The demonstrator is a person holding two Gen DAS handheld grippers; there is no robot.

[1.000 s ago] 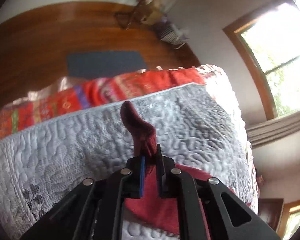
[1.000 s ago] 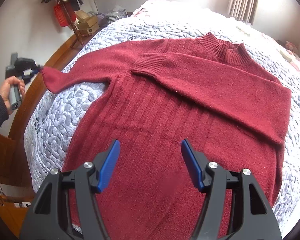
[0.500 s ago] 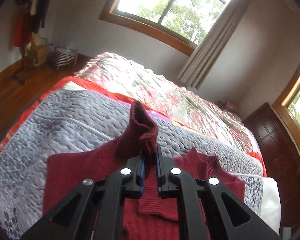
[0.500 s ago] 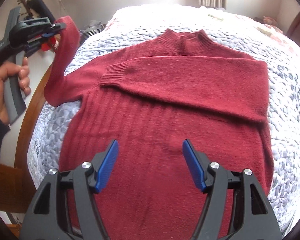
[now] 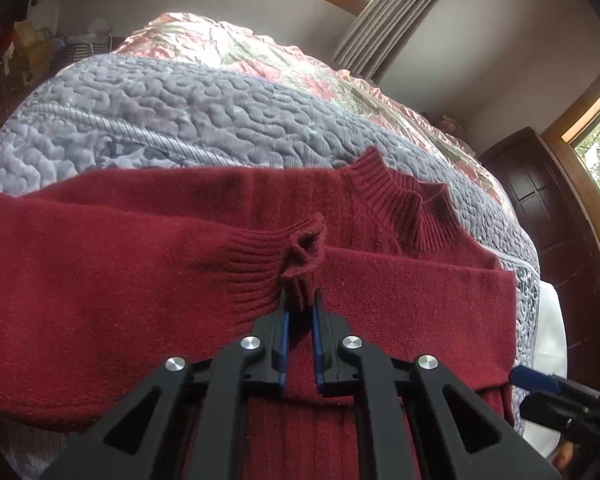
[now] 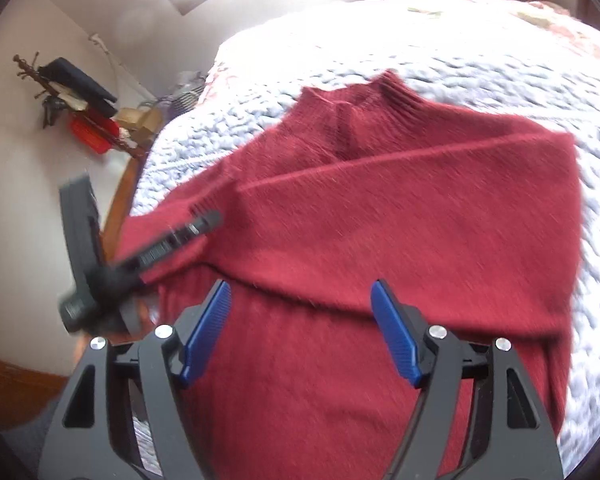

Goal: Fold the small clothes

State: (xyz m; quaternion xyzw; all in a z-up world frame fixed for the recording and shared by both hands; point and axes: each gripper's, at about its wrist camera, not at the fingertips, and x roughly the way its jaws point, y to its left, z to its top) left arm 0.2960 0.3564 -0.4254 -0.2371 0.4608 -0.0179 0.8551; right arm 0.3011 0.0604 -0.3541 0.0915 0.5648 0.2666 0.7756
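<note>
On the quilted bed, my left gripper pinches the sweater's cuff over the chest, sleeve lying crosswise (my right gripper gapes, empty).

The black left gripper with blue-padded fingers has its jaws drawn close together, pinching a ribbed dark-red knit cuff between the pads. The black right gripper with blue-padded fingers hovers with its jaws spread wide apart, holding nothing, its blue pads angled outward.
</note>
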